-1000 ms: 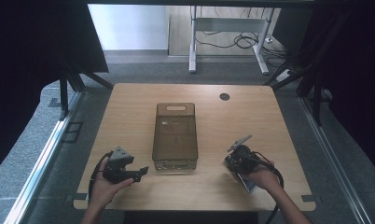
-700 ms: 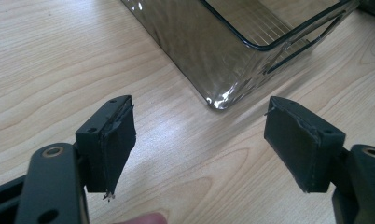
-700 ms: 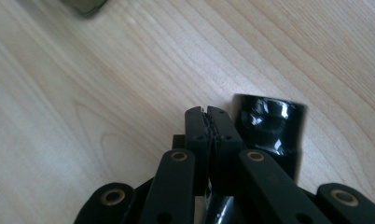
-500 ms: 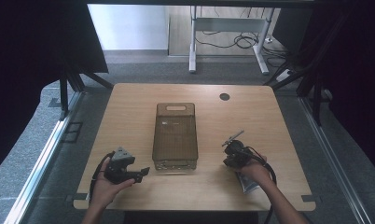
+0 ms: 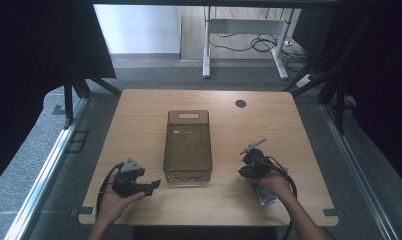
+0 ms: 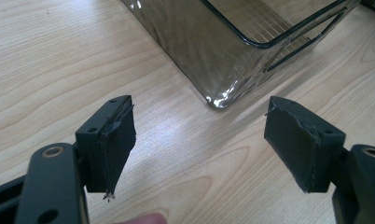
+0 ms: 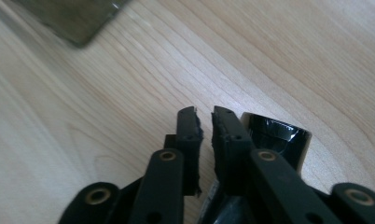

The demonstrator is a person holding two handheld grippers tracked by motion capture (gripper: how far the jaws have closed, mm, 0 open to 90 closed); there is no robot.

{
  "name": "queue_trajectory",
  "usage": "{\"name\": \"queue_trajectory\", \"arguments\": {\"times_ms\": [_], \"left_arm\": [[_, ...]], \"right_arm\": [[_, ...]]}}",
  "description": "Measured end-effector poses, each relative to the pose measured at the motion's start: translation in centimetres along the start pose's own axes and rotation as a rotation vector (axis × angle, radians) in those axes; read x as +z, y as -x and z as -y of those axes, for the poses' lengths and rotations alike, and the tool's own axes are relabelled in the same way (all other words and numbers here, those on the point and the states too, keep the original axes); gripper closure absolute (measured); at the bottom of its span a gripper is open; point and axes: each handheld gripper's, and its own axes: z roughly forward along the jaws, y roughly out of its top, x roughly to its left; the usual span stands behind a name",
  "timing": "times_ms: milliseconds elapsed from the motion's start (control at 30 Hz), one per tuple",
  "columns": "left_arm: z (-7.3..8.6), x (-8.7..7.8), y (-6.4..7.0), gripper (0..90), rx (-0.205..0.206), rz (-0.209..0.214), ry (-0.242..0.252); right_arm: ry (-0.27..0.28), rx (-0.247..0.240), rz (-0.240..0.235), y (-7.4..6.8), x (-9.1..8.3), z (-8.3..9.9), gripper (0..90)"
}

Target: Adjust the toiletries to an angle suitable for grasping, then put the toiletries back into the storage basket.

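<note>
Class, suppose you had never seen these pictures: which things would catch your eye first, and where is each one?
First, the smoky see-through bin in the middle of the wooden table, standing empty. Next, the left hand-held gripper near the bin's near left corner, jaws spread wide and pointing at that corner. Last, the right hand-held gripper, jaws almost closed, with a glossy black cylinder lying right beside them on the table.

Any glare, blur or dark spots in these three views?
High view: black surrounds to left and right, table evenly lit, bright floor beyond. Left gripper view: sharp, with a glare spot on the smoky bin corner and a soft sheen on the wood. Right gripper view: bin corner and far wood soft, the right gripper sharper, a glossy glint on the black object behind it.
</note>
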Motion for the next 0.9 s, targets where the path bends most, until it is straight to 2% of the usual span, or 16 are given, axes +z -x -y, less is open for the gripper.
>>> {"name": "queue_trajectory", "arguments": {"times_ms": [67,133,167,200,233,333,567,900], "left_arm": [[0.0,0.0,0.0,24.9,0.000,0.000,-0.001],[0.0,0.0,0.0,24.9,-0.002,0.000,0.000],[0.0,0.0,0.1,24.9,0.000,0.000,-0.001],[0.0,0.0,0.1,24.9,0.000,0.000,-0.001],[0.0,0.0,0.2,24.9,0.003,0.002,0.001],[0.0,0.0,0.3,24.8,0.006,0.004,0.001],[-0.1,0.1,0.4,24.6,0.007,0.003,-0.001],[-0.1,0.3,0.7,24.3,0.016,0.011,-0.006]], "right_arm": [[0.018,0.005,-0.004,0.0,-0.3,0.1,73.3],[0.049,0.018,-0.008,-0.1,-1.0,0.4,66.9],[0.070,0.018,0.002,-0.3,-1.6,0.7,60.1],[0.070,0.018,0.002,-0.3,-1.6,0.7,60.1],[0.085,0.017,0.022,-0.4,-2.2,1.0,55.7],[0.094,0.037,0.037,-0.3,-2.8,1.5,51.0],[0.081,0.080,0.060,0.1,-3.6,2.2,43.0],[0.008,0.118,0.092,0.7,-3.7,3.1,34.9]]}}
